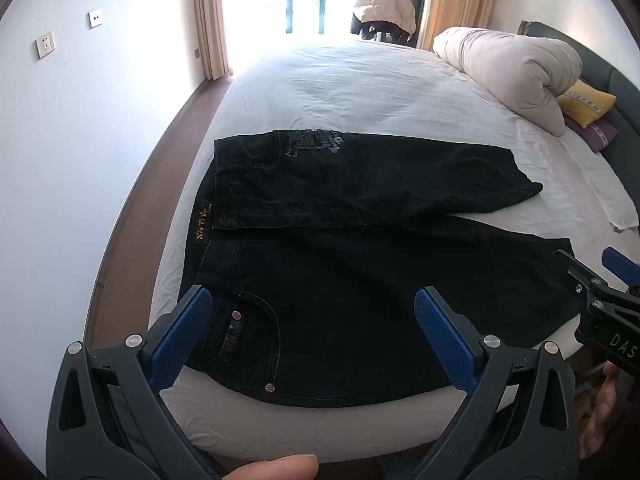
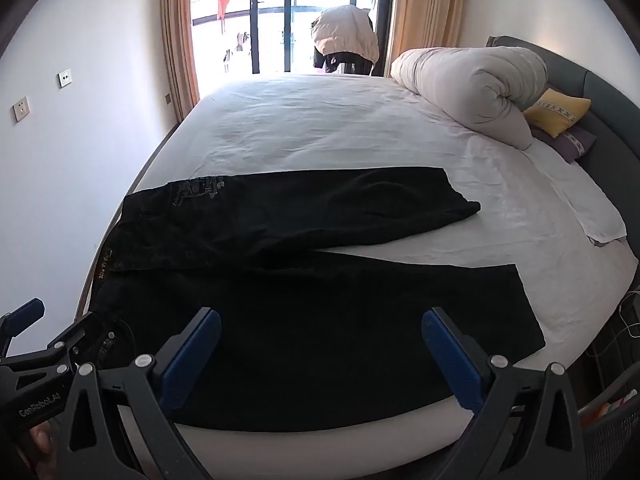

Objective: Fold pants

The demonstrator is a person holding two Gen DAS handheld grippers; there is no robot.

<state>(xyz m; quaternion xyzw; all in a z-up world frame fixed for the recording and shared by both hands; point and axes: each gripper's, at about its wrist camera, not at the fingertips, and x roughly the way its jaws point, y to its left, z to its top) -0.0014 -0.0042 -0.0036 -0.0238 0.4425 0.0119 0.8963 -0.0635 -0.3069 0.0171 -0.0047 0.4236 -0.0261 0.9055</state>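
The pants [image 1: 360,280] are dark, heavy denim, nearly black, spread flat on the near part of the bed [image 1: 360,80], with the waistband toward the left edge of the mattress and the two legs running off to the right. The legs part in a narrow V, showing a wedge of white sheet between them. The far leg ends in a slightly rumpled hem; the near leg lies smoother and reaches close to the front edge of the mattress. Pale stitching outlines a curved pocket [image 1: 256,332] with a small metal rivet at its corner, a brown rectangular label [image 1: 201,222] sits on the waistband, and a faint grey print [image 1: 312,142] marks the far hip.

The left gripper [image 1: 312,336] hangs above the pocket area with its blue ribbed pads spread wide, gripping nothing. The right gripper [image 2: 320,356] hovers over the near leg, its fingers likewise wide apart and empty; whether either touches the cloth is hard to judge from these angles.

The bed has a smooth, lightly creased white sheet. At its far right a thick cream duvet [image 2: 472,92] is rolled into a fat bolster, beside a yellow cushion [image 2: 558,112] and a purple one against a grey padded headboard [image 2: 608,120]. Beyond are beige curtains [image 2: 176,40] and a bright glass door.
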